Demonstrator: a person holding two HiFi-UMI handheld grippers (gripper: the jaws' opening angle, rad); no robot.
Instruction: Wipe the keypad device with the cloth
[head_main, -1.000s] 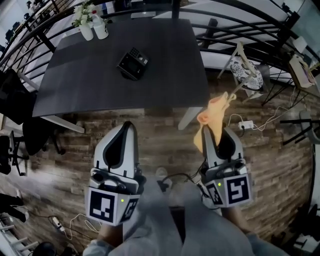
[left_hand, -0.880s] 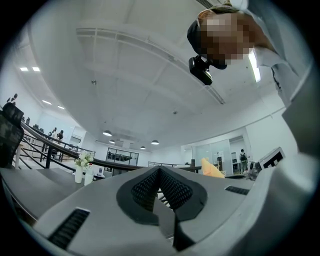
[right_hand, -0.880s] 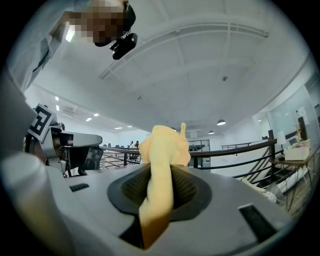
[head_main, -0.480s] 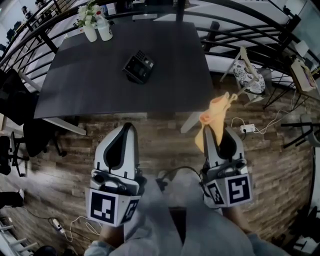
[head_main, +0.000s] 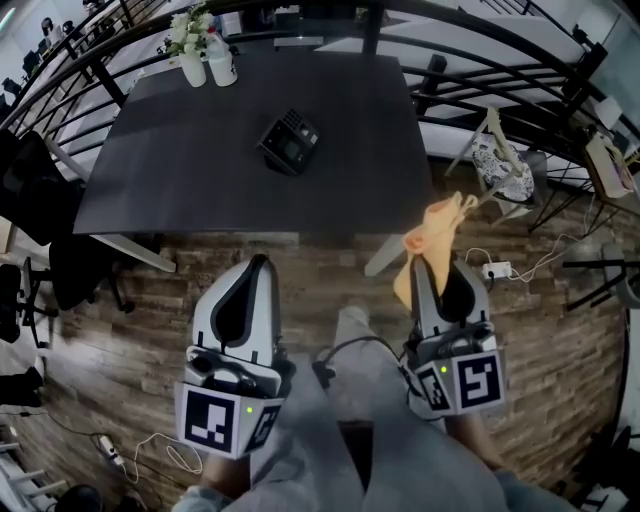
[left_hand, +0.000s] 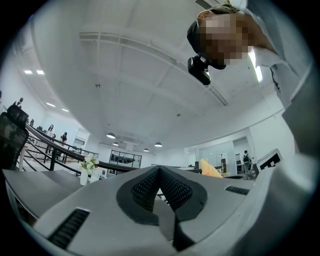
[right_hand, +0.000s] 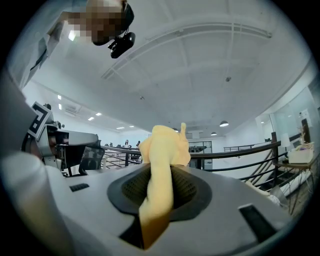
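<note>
the right gripper (head_main: 428, 272) is clamped on the orange cloth (head_main: 435, 232), which pokes up past its tips. the left gripper (head_main: 256, 268) has its jaws together, holding nothing. the keypad (head_main: 291, 141) sits on the table (head_main: 180, 180), well ahead of both. this looks like the approach; next the cloth needs carrying forward and down onto the keypad.

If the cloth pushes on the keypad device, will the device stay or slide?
It may slide: the keypad device looks small and lies free on a smooth dark table. The cloth, pinched in the right hand-held gripper, flops over, so it will likely bunch.
</note>
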